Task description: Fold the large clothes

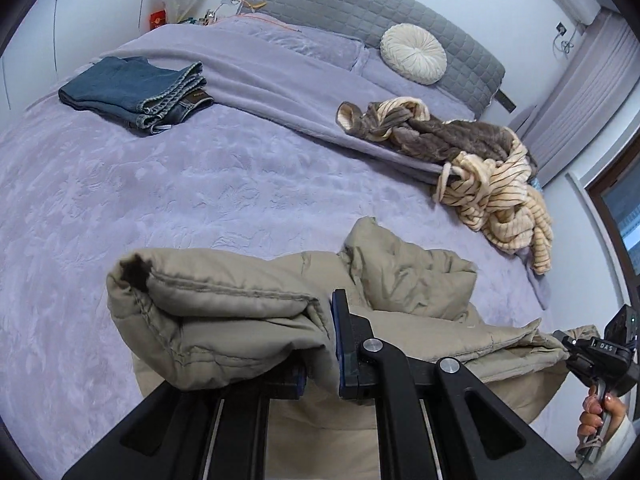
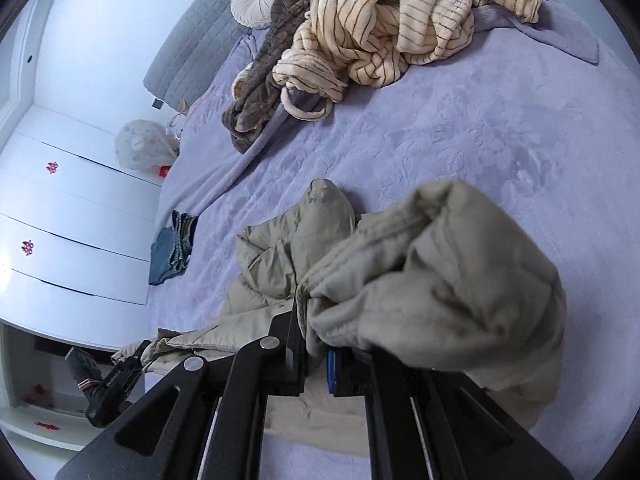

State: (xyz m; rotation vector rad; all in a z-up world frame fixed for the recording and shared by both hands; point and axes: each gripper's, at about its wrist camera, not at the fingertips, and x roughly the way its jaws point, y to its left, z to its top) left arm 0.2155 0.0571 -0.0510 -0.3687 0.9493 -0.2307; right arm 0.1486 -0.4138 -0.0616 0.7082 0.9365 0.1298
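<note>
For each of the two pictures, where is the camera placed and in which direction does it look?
Left wrist: on the left gripper, looking down over the bed toward the headboard; its jaws clamp the beige jacket; a hand shows.
Right wrist: on the right gripper, looking across the bed, view rolled; jaws clamp the jacket.
Shared: jacket, folded jeans, striped robe, round cushion.

Round cushion (image 1: 413, 54) against grey headboard (image 1: 352, 8)
</note>
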